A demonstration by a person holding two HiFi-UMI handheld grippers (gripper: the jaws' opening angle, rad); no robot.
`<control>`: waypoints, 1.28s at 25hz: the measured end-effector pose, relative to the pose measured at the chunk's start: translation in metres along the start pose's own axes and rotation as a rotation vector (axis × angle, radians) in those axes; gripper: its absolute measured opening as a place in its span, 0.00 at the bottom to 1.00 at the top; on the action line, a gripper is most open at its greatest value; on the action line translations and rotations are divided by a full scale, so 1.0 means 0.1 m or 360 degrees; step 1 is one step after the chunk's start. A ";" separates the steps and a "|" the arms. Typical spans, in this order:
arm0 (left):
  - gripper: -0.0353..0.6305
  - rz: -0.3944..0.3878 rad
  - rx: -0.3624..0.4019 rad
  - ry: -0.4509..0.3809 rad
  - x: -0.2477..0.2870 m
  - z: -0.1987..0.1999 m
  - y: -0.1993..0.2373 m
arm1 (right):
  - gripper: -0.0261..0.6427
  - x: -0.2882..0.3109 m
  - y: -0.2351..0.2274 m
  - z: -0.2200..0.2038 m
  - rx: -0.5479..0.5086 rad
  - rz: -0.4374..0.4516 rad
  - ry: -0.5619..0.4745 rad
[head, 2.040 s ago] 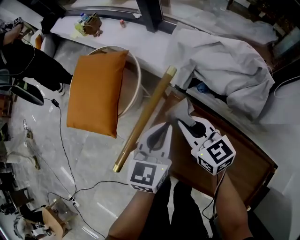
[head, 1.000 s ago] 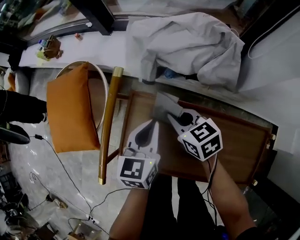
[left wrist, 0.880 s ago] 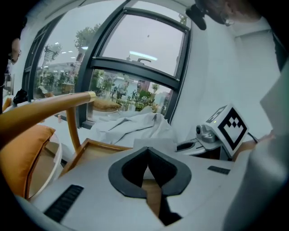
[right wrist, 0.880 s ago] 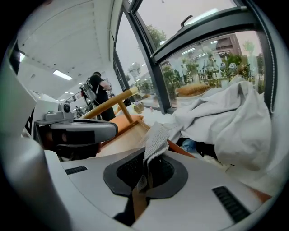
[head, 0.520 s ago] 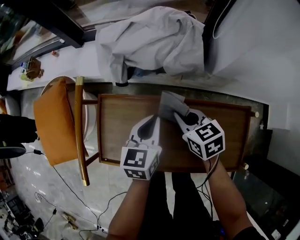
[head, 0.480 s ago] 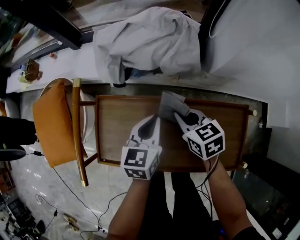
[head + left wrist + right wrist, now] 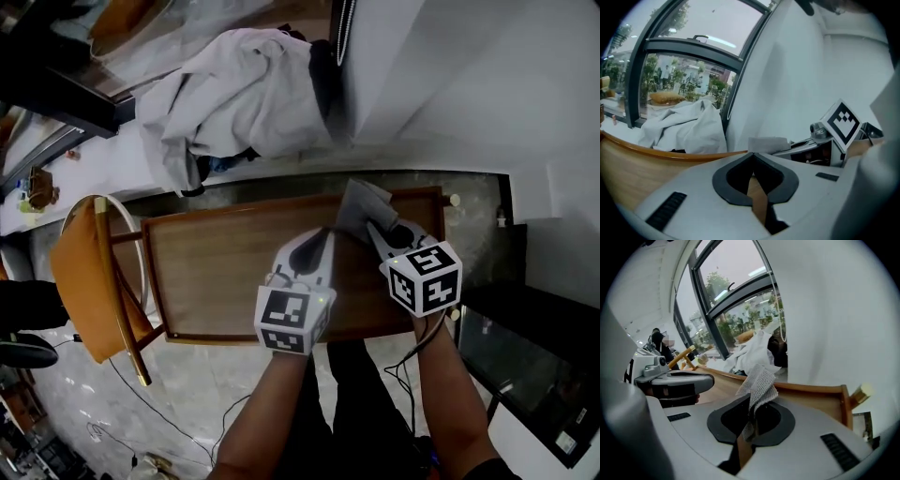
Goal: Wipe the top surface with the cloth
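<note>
Pinching a grey knitted cloth [image 7: 357, 203] between its jaws, the right claw [image 7: 373, 228] holds it near the far rim of the brown wooden tabletop [image 7: 216, 272], right of centre in the head view. The left claw [image 7: 322, 239], jaws together and empty, hovers just beside it. A crumpled white sheet [image 7: 234, 94] lies at upper left.

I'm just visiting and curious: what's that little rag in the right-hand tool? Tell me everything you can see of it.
The cloth is a small grey rag with a coarse, knitted-looking weave, folded on itself. One edge is pinched between the jaws of the right gripper, and the rest sticks up and forward past them. It hangs over the far right end of the wooden tabletop, near its raised rim. Whether it touches the wood cannot be told.
</note>
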State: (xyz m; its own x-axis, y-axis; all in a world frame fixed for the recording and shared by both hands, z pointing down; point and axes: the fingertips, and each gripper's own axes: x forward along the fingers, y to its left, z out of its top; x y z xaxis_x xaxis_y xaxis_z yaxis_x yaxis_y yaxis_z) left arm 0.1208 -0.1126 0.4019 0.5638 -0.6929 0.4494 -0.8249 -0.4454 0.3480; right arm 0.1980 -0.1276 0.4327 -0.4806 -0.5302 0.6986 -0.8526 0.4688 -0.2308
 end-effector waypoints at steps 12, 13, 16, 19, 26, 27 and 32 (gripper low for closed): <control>0.07 -0.0186 0.0060 0.0048 0.58 0.03 -0.86 | 0.08 -0.61 -0.95 -0.14 0.0161 -0.0266 -0.0005; 0.07 -0.0196 0.0063 0.0051 0.61 0.02 -0.90 | 0.08 -0.65 -1.00 -0.15 0.0166 -0.0283 -0.0003; 0.07 -0.0219 0.0064 0.0061 0.67 0.01 -1.01 | 0.08 -0.73 -1.10 -0.17 0.0169 -0.0329 -0.0003; 0.07 -0.0229 0.0057 0.0055 0.69 0.01 -1.04 | 0.08 -0.77 -1.16 -0.21 0.0170 -0.0370 -0.0007; 0.07 -0.0198 0.0013 0.0020 0.50 0.05 -0.82 | 0.08 -0.89 -1.11 -0.14 0.0114 -0.0501 -0.0055; 0.07 -0.0186 0.0002 -0.0006 0.44 0.09 -0.75 | 0.08 -0.90 -1.04 -0.07 0.0098 -0.0496 -0.0077; 0.07 -0.0056 -0.0023 -0.0169 -0.03 0.31 -0.24 | 0.08 -0.88 -0.36 0.42 -0.0001 -0.0350 -0.0272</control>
State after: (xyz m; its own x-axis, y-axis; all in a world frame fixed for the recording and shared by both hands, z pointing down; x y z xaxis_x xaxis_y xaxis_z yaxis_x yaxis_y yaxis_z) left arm 0.1377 -0.1172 0.3665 0.5841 -0.7335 0.3476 -0.8036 -0.4626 0.3744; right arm 0.2624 -0.1280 0.3508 -0.3117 -0.7305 0.6076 -0.9402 0.3296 -0.0860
